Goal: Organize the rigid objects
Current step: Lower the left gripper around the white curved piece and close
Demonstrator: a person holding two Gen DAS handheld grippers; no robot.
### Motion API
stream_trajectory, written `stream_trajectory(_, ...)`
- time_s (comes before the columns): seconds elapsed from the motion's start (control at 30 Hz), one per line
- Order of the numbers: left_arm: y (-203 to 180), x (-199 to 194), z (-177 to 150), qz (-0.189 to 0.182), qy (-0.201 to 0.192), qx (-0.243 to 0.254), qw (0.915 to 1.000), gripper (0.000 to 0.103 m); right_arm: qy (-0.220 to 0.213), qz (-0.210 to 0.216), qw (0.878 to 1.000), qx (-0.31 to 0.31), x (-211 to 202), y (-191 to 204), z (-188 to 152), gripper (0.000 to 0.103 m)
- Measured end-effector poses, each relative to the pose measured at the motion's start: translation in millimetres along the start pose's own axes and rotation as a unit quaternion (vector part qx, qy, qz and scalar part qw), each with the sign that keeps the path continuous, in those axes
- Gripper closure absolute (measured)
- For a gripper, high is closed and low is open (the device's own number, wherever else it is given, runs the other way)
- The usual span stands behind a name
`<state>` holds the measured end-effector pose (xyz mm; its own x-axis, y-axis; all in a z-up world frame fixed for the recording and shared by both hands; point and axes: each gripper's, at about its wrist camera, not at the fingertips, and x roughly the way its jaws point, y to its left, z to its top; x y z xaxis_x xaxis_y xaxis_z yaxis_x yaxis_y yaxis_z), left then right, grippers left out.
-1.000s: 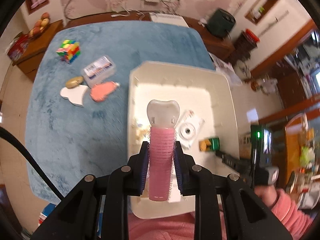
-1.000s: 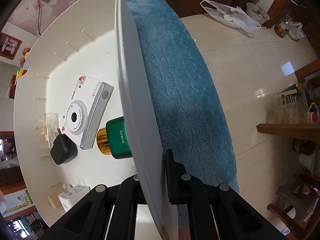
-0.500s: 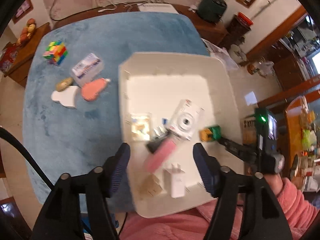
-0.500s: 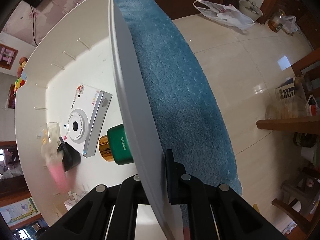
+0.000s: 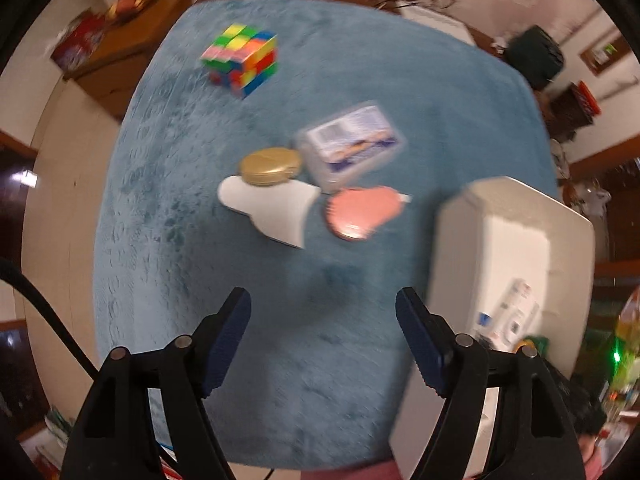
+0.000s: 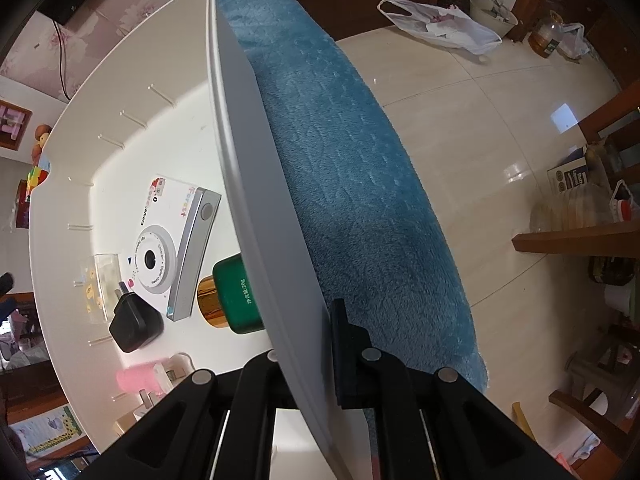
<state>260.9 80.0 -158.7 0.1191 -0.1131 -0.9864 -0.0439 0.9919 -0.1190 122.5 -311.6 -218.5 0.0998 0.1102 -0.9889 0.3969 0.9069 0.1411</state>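
My left gripper is open and empty above the blue plush cloth. Ahead of it lie a white heart-shaped piece, a gold compact, a pink brush, a clear plastic box and a colourful cube. The white bin stands to its right. My right gripper is shut on the bin's wall. Inside the bin lie a white camera, a green bottle, a black plug and the pink roller.
A wooden sideboard with fruit stands at the back left. A white plastic bag lies on the tiled floor right of the table. A wooden shelf stands at the far right.
My left gripper opened and dropped the pink roller into the bin, then swung left over the cloth toward the loose objects. The right gripper kept its hold on the bin wall.
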Motion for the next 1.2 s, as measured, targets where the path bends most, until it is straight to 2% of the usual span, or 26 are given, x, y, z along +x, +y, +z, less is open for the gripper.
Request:
stream_trajectory(0.23,28.4,50.5,26.9,0.041,0.036,0.002,0.9985,0.024,0.000,-0.004,1.000,-0.002,-0.3,3.4,3.0,0.097)
stream_trajectory(0.4,39.2,69.1,42.9,0.048,0.039,0.007,0.9980,0.024,0.001,-0.006,1.000,-0.002,-0.5,4.9,4.1,0.097)
stream_trajectory(0.5,46.1,76.3,53.1,0.040,0.036,0.006,0.9985,0.024,0.001,-0.009,1.000,-0.005,-0.8,5.2,4.5,0.097)
stream_trajectory(0.7,55.3,82.7,69.9,0.002,0.036,0.003,0.9994,0.018,0.002,-0.015,1.000,-0.008,-2.2,8.8,3.6,0.097)
stream_trajectory(0.87,63.5,88.6,77.0,-0.032,0.043,-0.016,0.9984,0.018,0.002,-0.017,1.000,-0.008,-2.2,9.6,3.8,0.097)
stream_trajectory(1.2,57.1,87.5,64.0,-0.031,0.048,0.012,0.9983,0.018,0.002,-0.016,1.000,-0.007,-2.0,9.1,3.4,0.097)
